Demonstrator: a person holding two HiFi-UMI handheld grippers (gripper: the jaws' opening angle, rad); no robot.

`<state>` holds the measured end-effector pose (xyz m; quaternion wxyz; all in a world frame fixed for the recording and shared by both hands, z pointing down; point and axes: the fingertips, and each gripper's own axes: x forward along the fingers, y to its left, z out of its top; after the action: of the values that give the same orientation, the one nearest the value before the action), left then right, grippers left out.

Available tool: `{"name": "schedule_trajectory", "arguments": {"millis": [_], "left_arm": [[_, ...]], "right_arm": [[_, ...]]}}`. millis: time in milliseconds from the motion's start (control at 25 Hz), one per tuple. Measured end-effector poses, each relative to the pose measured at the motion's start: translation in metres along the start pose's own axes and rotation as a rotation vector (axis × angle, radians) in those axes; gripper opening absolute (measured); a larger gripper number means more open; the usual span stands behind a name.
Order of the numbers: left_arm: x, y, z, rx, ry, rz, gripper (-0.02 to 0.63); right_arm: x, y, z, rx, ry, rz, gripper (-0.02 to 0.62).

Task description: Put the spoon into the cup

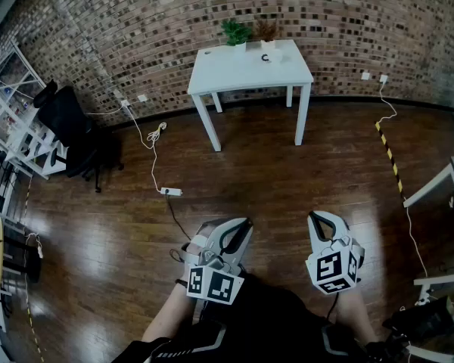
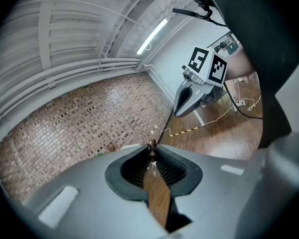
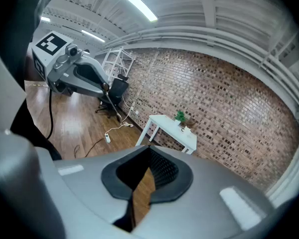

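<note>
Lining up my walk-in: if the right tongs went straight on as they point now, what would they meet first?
Nothing close. The right tongs tilt down, so probably the wooden floor short of the white table, though depth is unclear.

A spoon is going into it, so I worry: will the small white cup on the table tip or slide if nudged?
Probably it slides: the cup looks small and light on the smooth white table. It looks squat, so tipping seems less likely. Material is too distant to tell.
</note>
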<state>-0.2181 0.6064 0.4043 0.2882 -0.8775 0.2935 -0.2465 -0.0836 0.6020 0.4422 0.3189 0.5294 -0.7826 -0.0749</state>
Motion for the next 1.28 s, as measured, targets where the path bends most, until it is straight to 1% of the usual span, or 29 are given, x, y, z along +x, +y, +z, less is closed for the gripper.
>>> {"name": "schedule_trajectory", "arguments": {"millis": [120, 280, 360, 480, 640, 800, 880, 960, 1080, 1160, 1280], "left_arm": [[0.014, 0.029, -0.026, 0.001, 0.005, 0.000, 0.041], [0.030, 0.071, -0.058, 0.010, -0.012, -0.010, 0.041], [0.038, 0.091, -0.071, 0.006, -0.023, -0.014, 0.041], [0.051, 0.116, -0.088, 0.006, -0.038, -0.031, 0.040], [0.078, 0.147, -0.107, -0.003, -0.054, -0.042, 0.040], [0.114, 0.170, -0.112, -0.002, -0.082, -0.062, 0.041], [0.136, 0.173, -0.111, 0.011, -0.086, -0.071, 0.041], [0.165, 0.177, -0.106, 0.016, -0.083, -0.075, 0.040], [0.211, 0.190, -0.100, -0.017, -0.041, -0.049, 0.041], [0.238, 0.202, -0.091, -0.032, -0.016, -0.024, 0.040], [0.275, 0.214, -0.077, -0.046, -0.003, -0.016, 0.041]], "right_arm": [[0.035, -0.006, 0.015, 0.008, 0.014, -0.004, 0.006], [0.078, 0.002, 0.041, -0.004, 0.014, 0.022, 0.006], [0.100, -0.003, 0.053, -0.009, 0.027, 0.009, 0.006], [0.129, -0.011, 0.068, 0.011, 0.040, -0.001, 0.006], [0.163, -0.016, 0.073, 0.021, 0.072, -0.004, 0.006], [0.191, -0.025, 0.076, 0.041, 0.075, 0.008, 0.006], [0.205, -0.040, 0.075, 0.048, 0.059, 0.009, 0.006], [0.221, -0.066, 0.070, 0.040, 0.044, 0.006, 0.006], [0.244, -0.104, 0.059, 0.024, 0.034, 0.045, 0.006], [0.256, -0.131, 0.059, 0.002, 0.014, 0.079, 0.006], [0.273, -0.174, 0.060, -0.040, -0.012, 0.093, 0.006]]}}
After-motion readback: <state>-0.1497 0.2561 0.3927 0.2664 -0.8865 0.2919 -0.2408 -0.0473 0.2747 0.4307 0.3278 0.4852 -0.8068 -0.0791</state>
